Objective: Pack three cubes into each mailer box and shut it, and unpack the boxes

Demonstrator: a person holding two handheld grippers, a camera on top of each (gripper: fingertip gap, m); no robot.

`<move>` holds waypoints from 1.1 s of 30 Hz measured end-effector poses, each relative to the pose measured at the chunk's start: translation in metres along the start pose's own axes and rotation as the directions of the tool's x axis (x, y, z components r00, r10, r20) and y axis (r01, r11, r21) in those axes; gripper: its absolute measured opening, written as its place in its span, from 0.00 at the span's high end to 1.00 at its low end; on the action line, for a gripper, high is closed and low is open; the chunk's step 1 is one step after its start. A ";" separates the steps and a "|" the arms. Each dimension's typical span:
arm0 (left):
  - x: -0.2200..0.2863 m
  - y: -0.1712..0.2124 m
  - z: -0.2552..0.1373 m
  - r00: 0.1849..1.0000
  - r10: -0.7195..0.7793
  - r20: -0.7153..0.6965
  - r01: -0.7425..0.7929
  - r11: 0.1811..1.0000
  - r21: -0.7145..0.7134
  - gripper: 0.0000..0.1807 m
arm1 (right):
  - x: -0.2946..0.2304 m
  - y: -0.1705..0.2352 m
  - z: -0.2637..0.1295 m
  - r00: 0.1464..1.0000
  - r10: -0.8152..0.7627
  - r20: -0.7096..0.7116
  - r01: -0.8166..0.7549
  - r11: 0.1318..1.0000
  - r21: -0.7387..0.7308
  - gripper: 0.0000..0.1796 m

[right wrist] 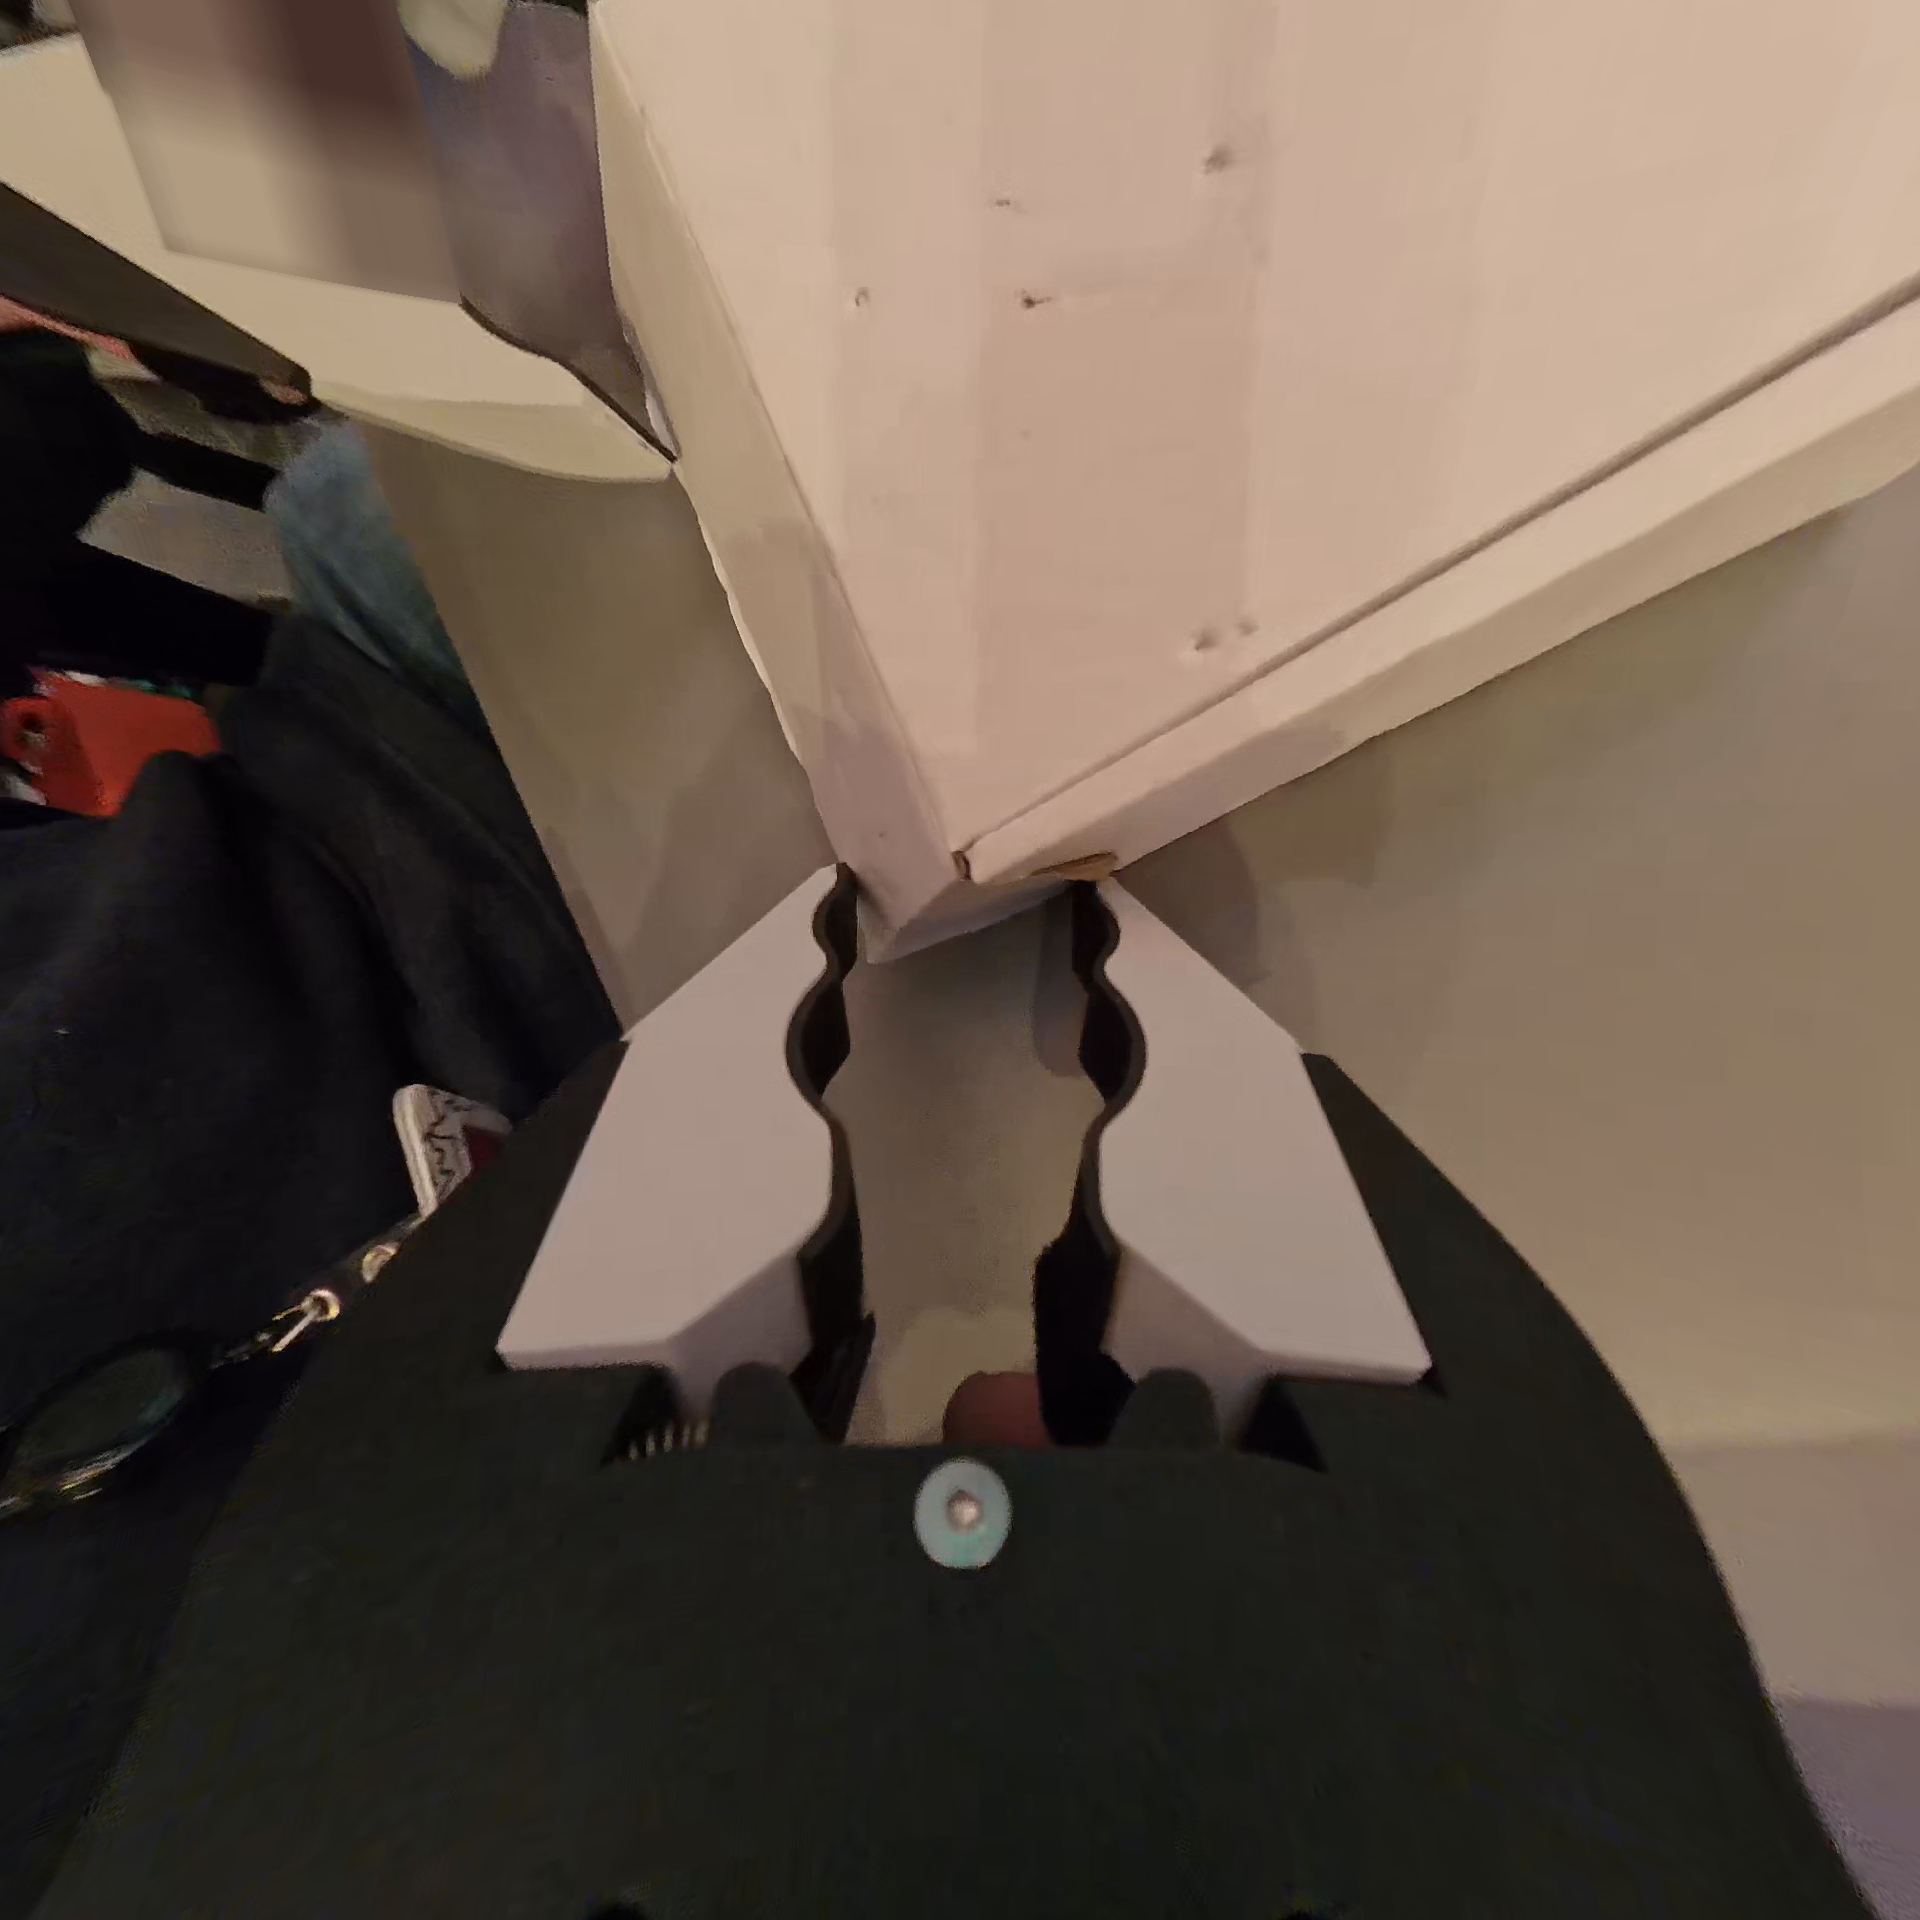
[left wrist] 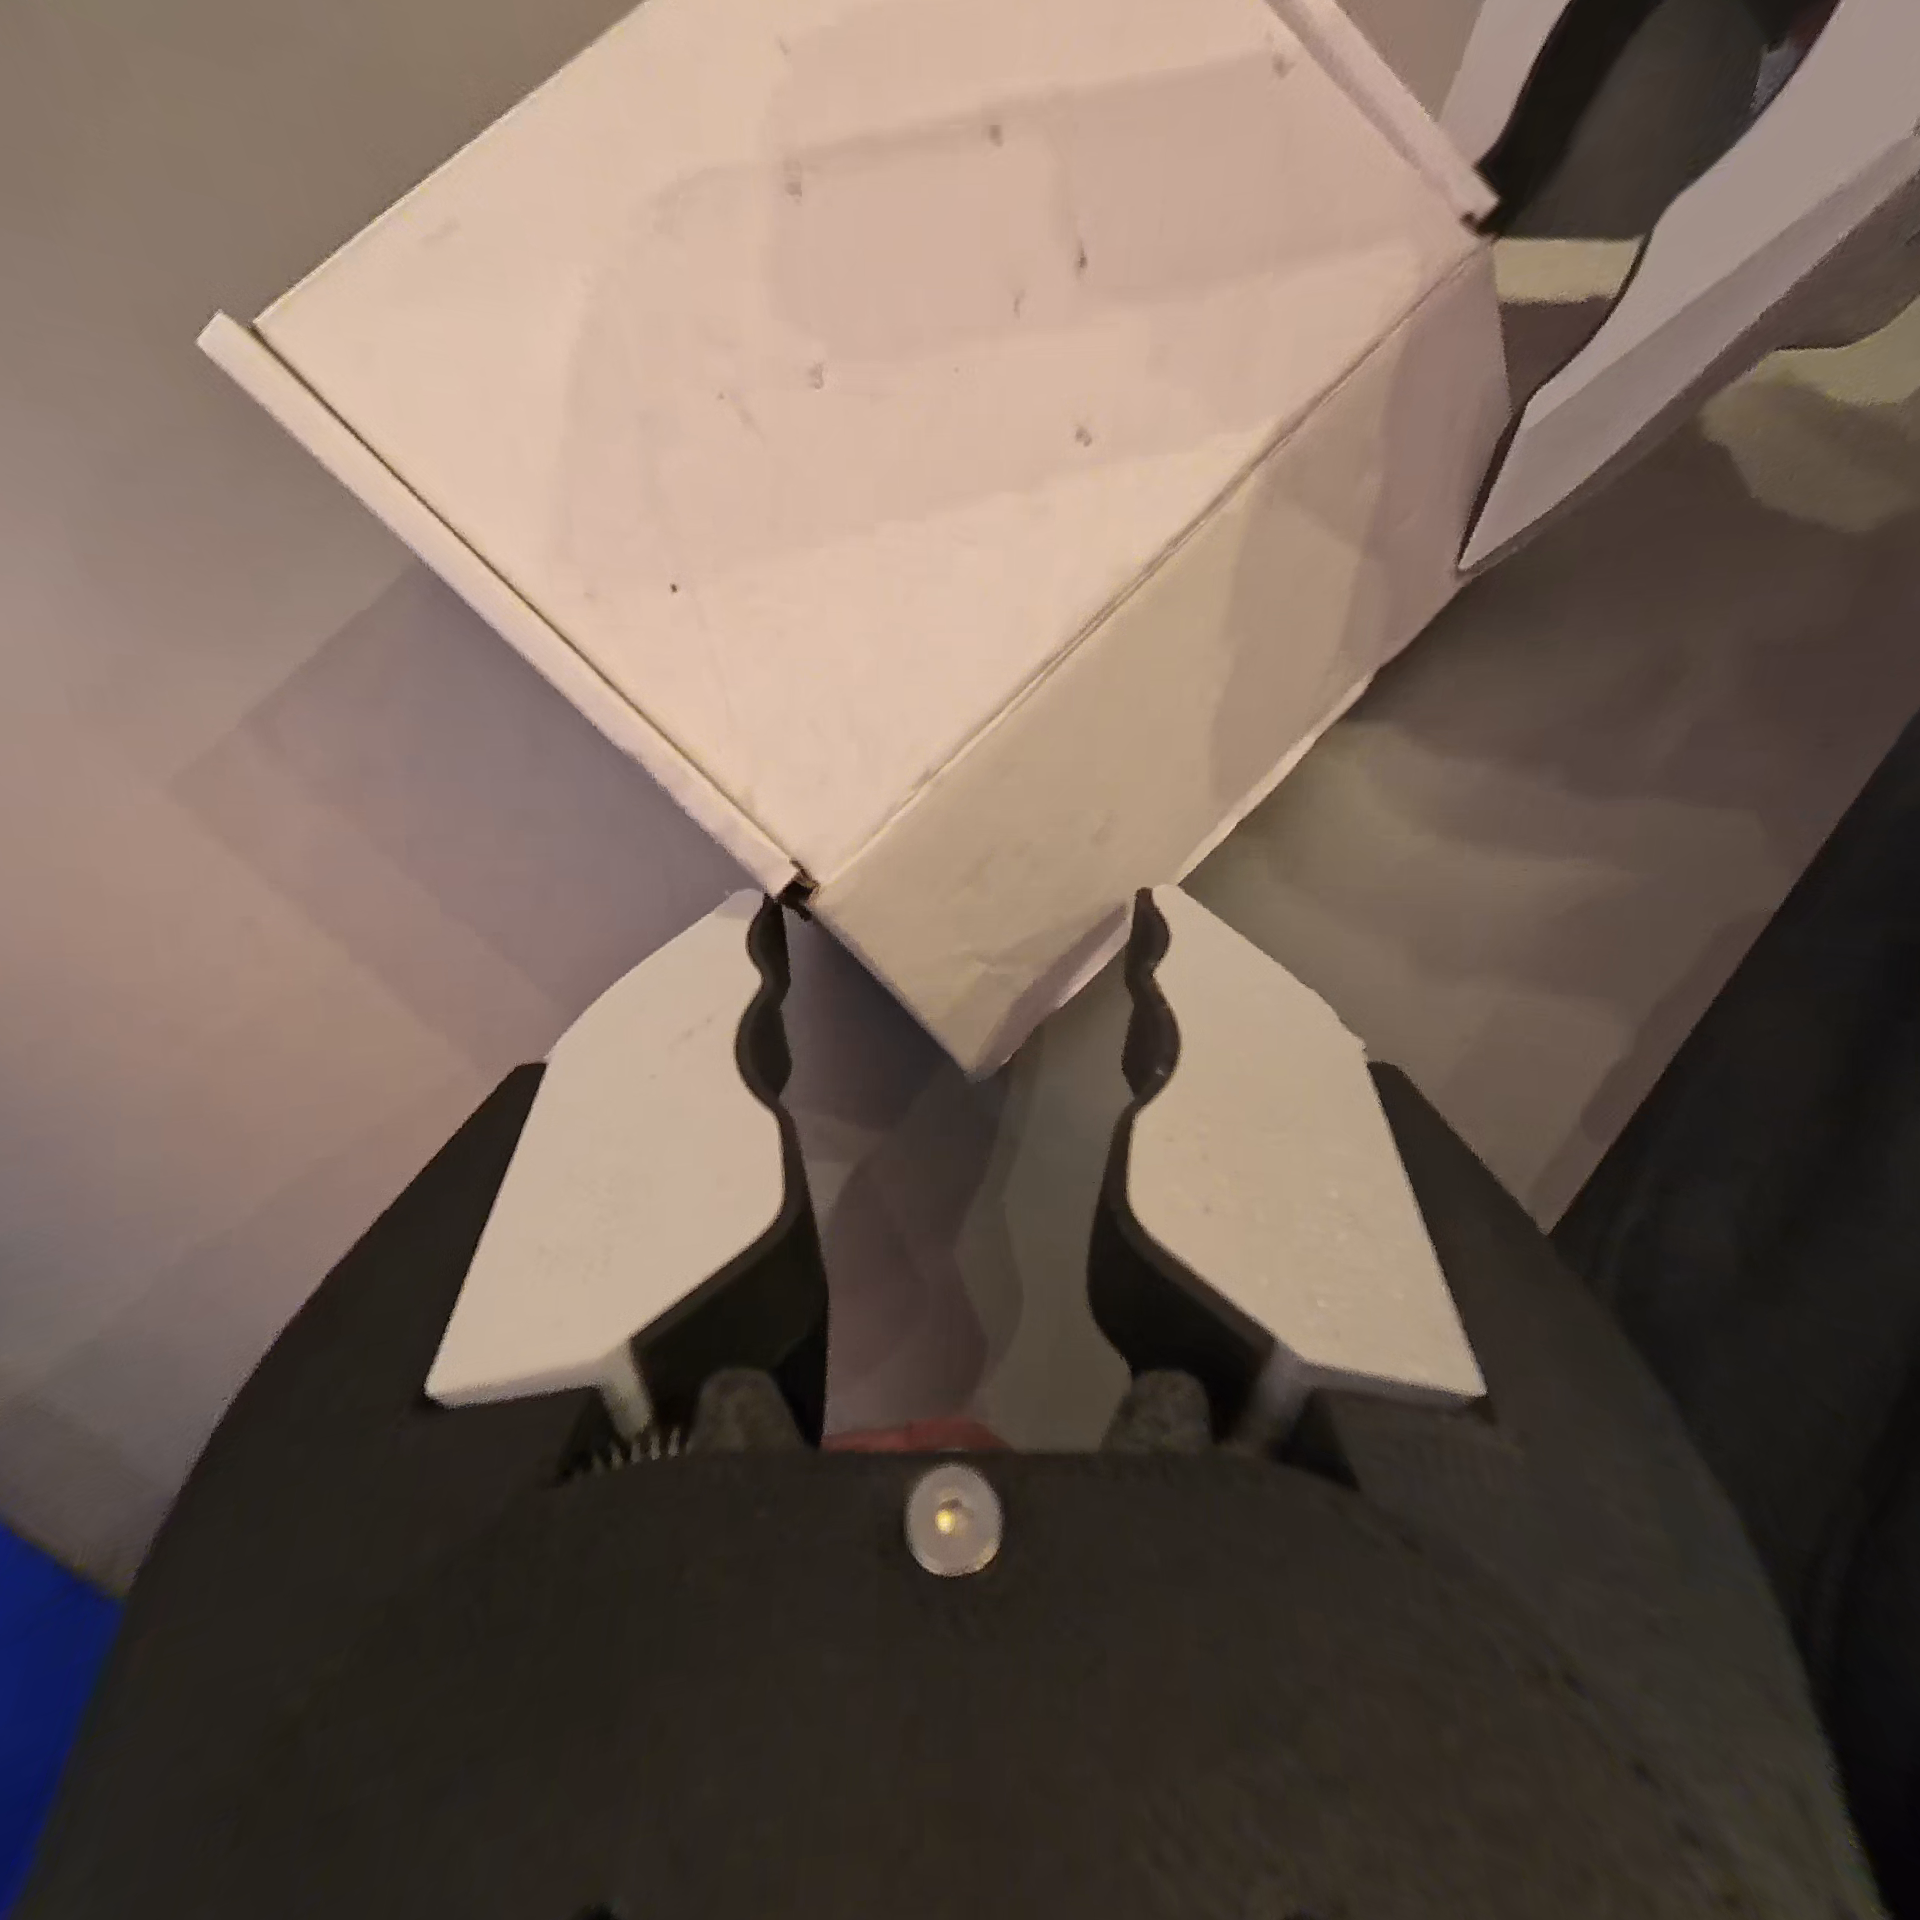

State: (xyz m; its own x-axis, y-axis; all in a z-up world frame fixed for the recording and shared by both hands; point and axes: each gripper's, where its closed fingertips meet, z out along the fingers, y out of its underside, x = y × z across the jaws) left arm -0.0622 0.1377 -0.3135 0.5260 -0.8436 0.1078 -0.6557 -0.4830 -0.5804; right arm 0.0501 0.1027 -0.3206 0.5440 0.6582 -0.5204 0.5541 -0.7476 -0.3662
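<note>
**Closed box held at opposite corners**

Left wrist view: left gripper (left wrist: 951, 909) released, straddling the white box (left wrist: 831, 436) corner – lid down.

Right wrist view: right gripper (right wrist: 961, 888) pinching the box (right wrist: 1195, 416) corner over the table (right wrist: 1558, 1039), likely steadying it.

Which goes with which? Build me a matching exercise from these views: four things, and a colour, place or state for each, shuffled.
Things:
1 mailer box
2 left gripper
3 red object
4 blue patch

Descriptions:
a bottom-left corner of the left wrist view
b white, lid shut
c left edge of the right wrist view
d a box corner between its fingers

Pairs: 1-b; 2-d; 3-c; 4-a
</note>
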 end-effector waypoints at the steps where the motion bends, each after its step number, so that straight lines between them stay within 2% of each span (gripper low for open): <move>1: 0.001 0.000 0.000 1.000 -0.003 -0.001 0.003 1.000 -0.001 0.65 | -0.002 0.001 0.000 1.000 0.020 0.021 -0.020 1.000 0.000 0.78; 6: 0.000 0.000 0.000 1.000 -0.009 0.011 0.009 1.000 -0.001 0.64 | -0.011 0.002 0.003 0.986 0.100 0.134 -0.102 0.995 0.012 0.80; 11: 0.000 0.000 0.001 1.000 -0.004 0.029 0.004 1.000 -0.008 0.64 | -0.012 0.002 0.003 0.984 0.103 0.142 -0.107 0.994 0.017 0.81; 15: 0.000 0.002 0.001 0.999 -0.016 0.032 0.017 1.000 -0.018 0.65 | -0.007 0.000 0.004 0.998 0.032 0.045 -0.034 0.998 0.056 0.79; 18: 0.005 0.002 0.000 1.000 -0.027 0.007 0.027 0.999 -0.021 0.69 | 0.005 -0.005 -0.001 0.995 0.000 -0.100 0.010 0.995 0.096 0.73; 20: 0.006 0.003 0.001 0.999 -0.015 0.028 0.016 0.999 -0.028 0.67 | 0.004 -0.004 -0.001 0.995 -0.001 -0.098 0.009 0.996 0.086 0.75; 33: 0.011 0.003 0.001 0.999 -0.013 0.045 0.015 0.999 -0.040 0.62 | -0.005 -0.002 -0.001 0.968 0.208 0.137 -0.225 0.967 0.119 0.80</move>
State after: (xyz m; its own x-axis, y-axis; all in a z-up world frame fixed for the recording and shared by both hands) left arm -0.0576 0.1273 -0.3152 0.5585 -0.8258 0.0787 -0.6689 -0.5044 -0.5460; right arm 0.0472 0.1014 -0.3163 0.5555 0.4697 -0.6861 0.3386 -0.8814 -0.3292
